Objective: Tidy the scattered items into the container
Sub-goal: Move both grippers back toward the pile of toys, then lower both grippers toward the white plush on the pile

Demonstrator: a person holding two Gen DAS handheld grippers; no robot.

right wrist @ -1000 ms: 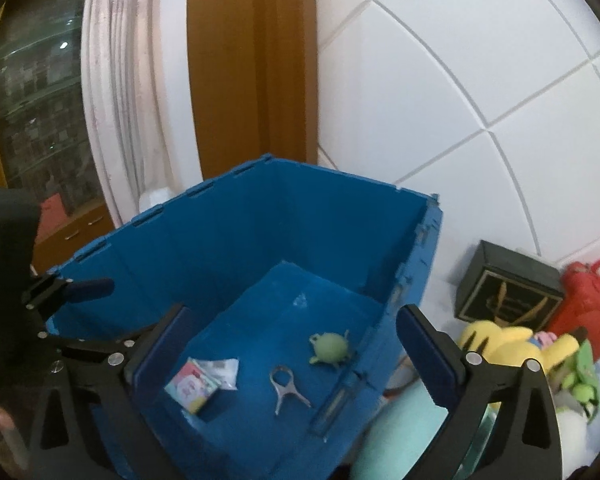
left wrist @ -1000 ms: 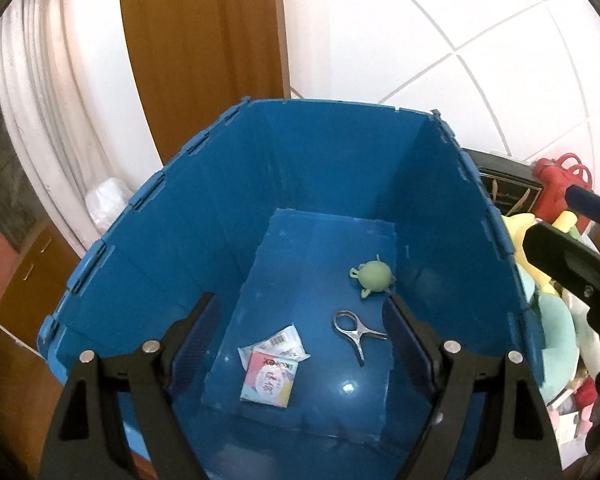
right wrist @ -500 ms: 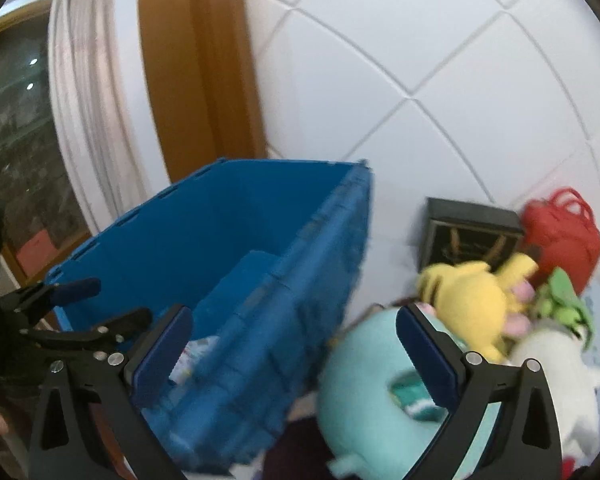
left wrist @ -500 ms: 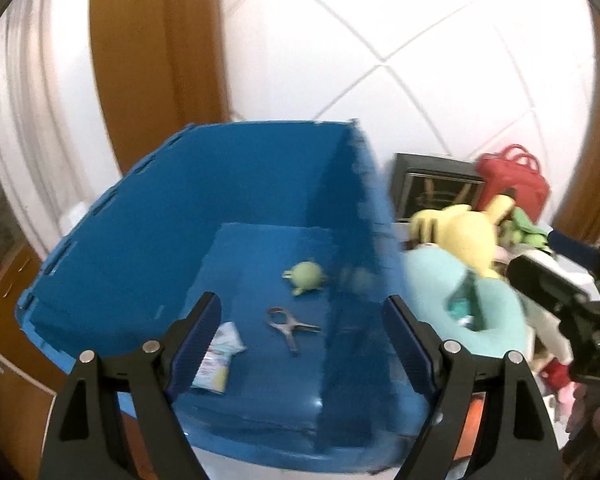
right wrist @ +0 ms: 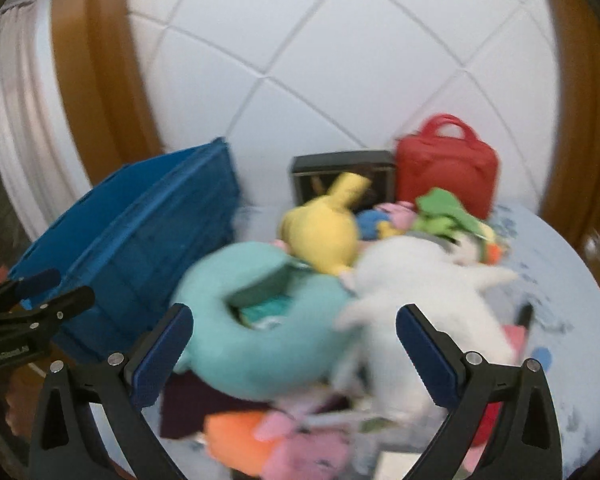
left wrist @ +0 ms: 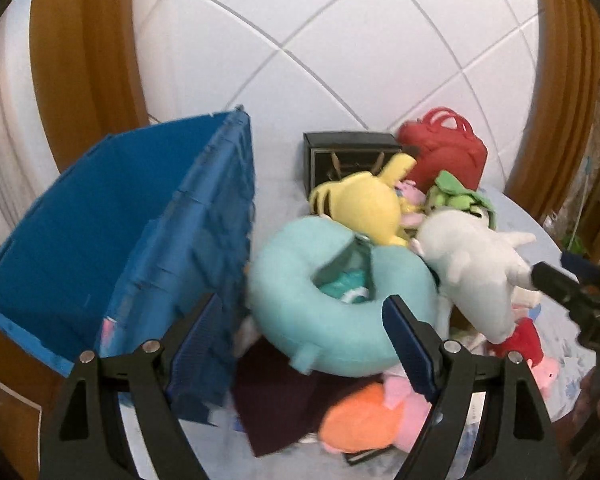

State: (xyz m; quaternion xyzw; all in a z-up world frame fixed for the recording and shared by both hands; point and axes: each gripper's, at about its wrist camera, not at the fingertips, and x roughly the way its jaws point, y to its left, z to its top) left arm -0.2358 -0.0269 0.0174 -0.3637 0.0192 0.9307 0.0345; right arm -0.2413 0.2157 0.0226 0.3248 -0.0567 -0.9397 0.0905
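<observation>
Now our two empty, wide-open claws, left claw (left wrist: 300, 332) and right claw (right wrist: 294, 340), have swung from the blue crate (left wrist: 112, 236) toward the teal ring cushion (left wrist: 340, 320) beside it on the desk (left wrist: 560, 364).

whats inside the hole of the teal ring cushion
A bunched teal-and-white item sits in the hole of the teal ring cushion. What it is, and anything beneath it, is hidden by the cushion.

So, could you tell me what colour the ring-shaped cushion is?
Teal ring cushion, clearest in the left wrist view.
</observation>
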